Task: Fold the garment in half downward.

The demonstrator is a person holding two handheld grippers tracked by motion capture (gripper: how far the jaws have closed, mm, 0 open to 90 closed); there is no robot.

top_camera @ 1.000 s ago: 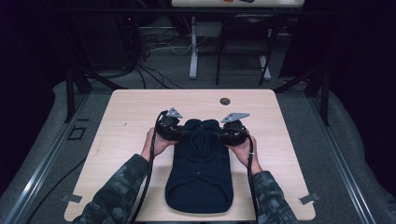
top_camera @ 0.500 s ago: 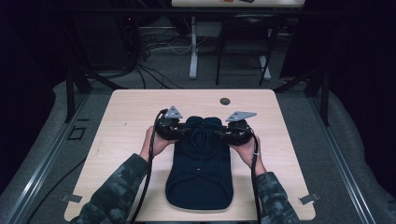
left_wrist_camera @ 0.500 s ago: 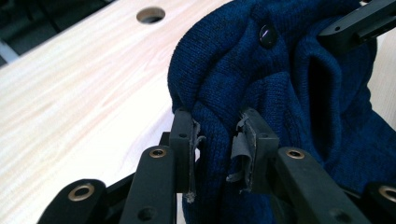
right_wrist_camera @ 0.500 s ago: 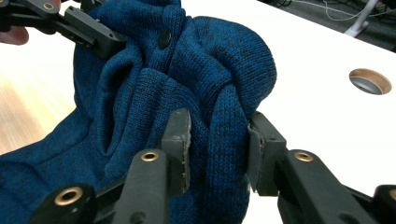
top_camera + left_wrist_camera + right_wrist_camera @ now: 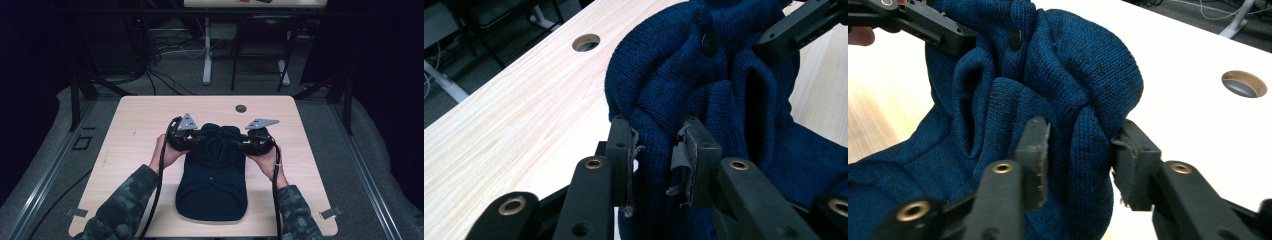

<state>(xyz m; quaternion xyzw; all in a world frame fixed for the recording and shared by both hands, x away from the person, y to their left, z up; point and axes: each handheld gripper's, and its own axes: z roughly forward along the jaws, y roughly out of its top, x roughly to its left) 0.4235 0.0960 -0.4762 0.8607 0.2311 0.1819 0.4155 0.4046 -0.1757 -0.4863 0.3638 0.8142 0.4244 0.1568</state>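
Jaws, left gripper (image 5: 656,160): clamped on a fold of the blue knit garment (image 5: 215,175) at its far-left corner; closing was just finishing, cloth pinched between the pads.
Jaws, right gripper (image 5: 1078,160): clamped on a thick bunch of the same knit at the far-right corner; a slight opening was just logged, cloth held between them regardless.
Garment place: laid along the middle of the table (image 5: 140,120), near end flat by the near edge, far end gathered and raised between the two grippers.
Detail: a small dark button (image 5: 709,44) is seen on the bunched far end.
Table hole: round cable hole (image 5: 241,108) beyond the garment, apart from it.
Done (judged): both far corners gripped, far end lifted and bunched.
Left (judged): the fold itself, probably far end carried toward the near end, then release; not yet made.
Writing: no brand, label or readable text is made out on garment or grippers.
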